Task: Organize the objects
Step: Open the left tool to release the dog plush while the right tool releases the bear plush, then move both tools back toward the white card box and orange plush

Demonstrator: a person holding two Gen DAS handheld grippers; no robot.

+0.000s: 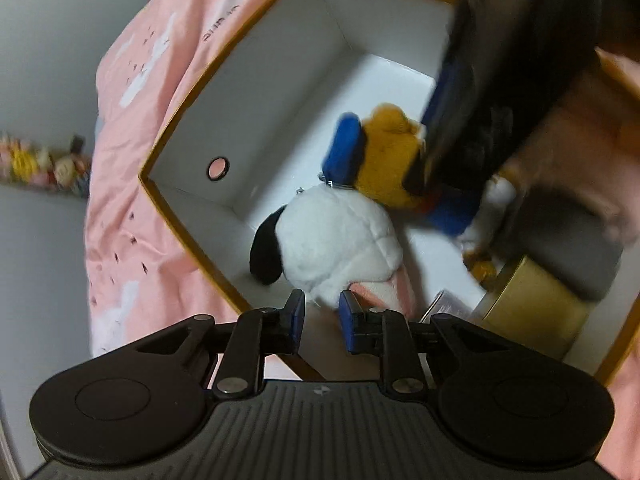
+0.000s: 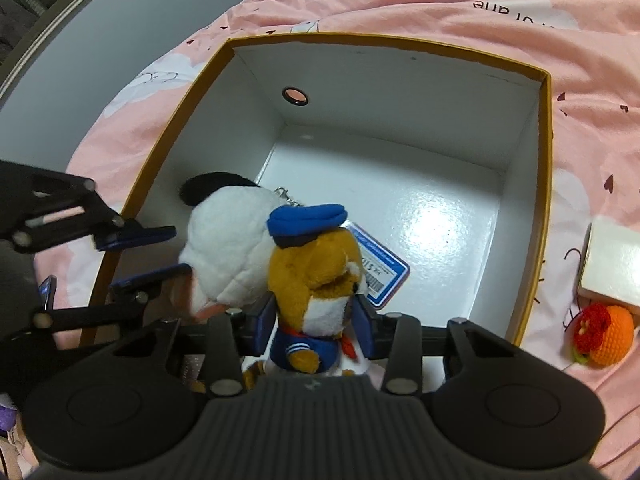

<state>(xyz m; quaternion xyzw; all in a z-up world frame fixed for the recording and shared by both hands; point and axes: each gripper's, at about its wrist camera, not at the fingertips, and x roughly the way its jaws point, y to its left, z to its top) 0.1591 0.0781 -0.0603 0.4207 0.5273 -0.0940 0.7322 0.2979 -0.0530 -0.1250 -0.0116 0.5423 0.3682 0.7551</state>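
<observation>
An open box with an orange rim [image 2: 546, 184] and white inside lies on a pink bedsheet [image 2: 440, 8]. In it rests a white plush dog [image 1: 340, 240] with a black ear. My right gripper [image 2: 314, 320] is shut on an orange plush in a blue cap and sailor top [image 2: 308, 268], held upright just above the box floor beside the dog. My left gripper [image 1: 323, 312] hangs over the box's near rim, its jaws a narrow gap apart. The dog's lower edge lies just past the tips, and nothing is pinched. From the right wrist, the left gripper [image 2: 182, 252] sits at the dog's side.
A gold box [image 1: 532, 312] and a grey item [image 1: 568, 248] sit in the box's near corner. A blue-edged tag [image 2: 380, 276] lies on its floor. Outside on the sheet are a small white box [image 2: 612, 264] and a crocheted orange-and-red toy [image 2: 604, 336]. Small toys [image 1: 40, 164] line a far ledge.
</observation>
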